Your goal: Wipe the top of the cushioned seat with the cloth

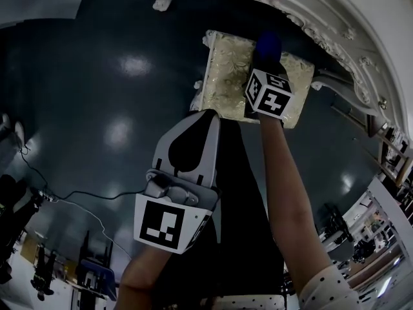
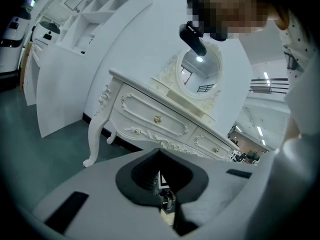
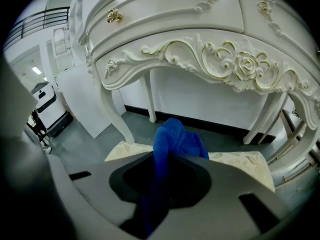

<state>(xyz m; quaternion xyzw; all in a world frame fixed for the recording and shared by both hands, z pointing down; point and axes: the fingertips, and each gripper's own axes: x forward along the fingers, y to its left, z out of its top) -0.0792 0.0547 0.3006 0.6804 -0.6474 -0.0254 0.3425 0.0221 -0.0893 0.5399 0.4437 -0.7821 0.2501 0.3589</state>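
Observation:
The cushioned seat (image 1: 222,70) is a small stool with cream floral fabric, standing on the dark floor in front of a white dressing table. My right gripper (image 1: 267,55) hangs over the seat's right half, shut on a blue cloth (image 1: 269,44) that bunches out past its tips. In the right gripper view the blue cloth (image 3: 175,139) rises between the jaws of the right gripper (image 3: 165,171), with the seat (image 3: 242,163) just below. My left gripper (image 1: 208,113) is held at the seat's near edge, shut and empty; in its own view the left gripper (image 2: 160,153) points at the table.
The ornate white dressing table (image 1: 335,31) curves round the seat's far and right sides; its carved legs (image 3: 112,114) stand close behind the stool. A round mirror (image 2: 200,71) sits on top. A cable (image 1: 77,197) lies on the floor at left. White panels (image 2: 65,84) stand beyond.

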